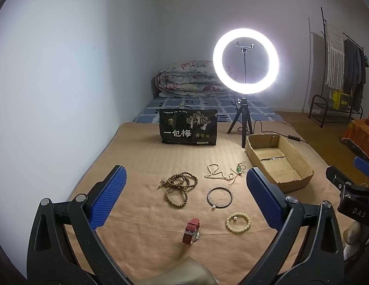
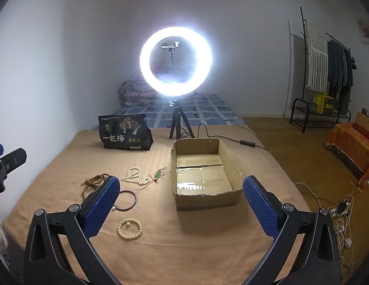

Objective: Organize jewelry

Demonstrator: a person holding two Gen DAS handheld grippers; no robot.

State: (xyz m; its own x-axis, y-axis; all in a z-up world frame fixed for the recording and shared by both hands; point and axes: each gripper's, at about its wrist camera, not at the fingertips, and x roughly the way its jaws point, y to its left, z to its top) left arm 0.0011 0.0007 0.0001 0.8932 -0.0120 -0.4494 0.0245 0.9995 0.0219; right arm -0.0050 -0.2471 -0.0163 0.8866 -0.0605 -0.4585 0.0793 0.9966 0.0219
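Jewelry lies on a tan blanket (image 1: 141, 213): brown wooden beads (image 1: 181, 186), a white bead necklace (image 1: 216, 172) with a green pendant on red cord (image 1: 238, 169), a dark bangle (image 1: 219, 197), a cream bead bracelet (image 1: 238, 222) and a red-strap watch (image 1: 191, 231). An empty cardboard box (image 1: 279, 160) stands to the right. My left gripper (image 1: 186, 185) is open above the jewelry. My right gripper (image 2: 181, 190) is open, facing the box (image 2: 203, 166); the bracelet (image 2: 129, 229) and bangle (image 2: 127, 200) lie by its left finger.
A lit ring light on a tripod (image 1: 245, 61) and a black snack bag (image 1: 188, 127) stand behind the jewelry. A folded quilt (image 1: 189, 78) lies on the far bed. A clothes rack (image 2: 327, 71) and floor cables (image 2: 339, 209) are at the right.
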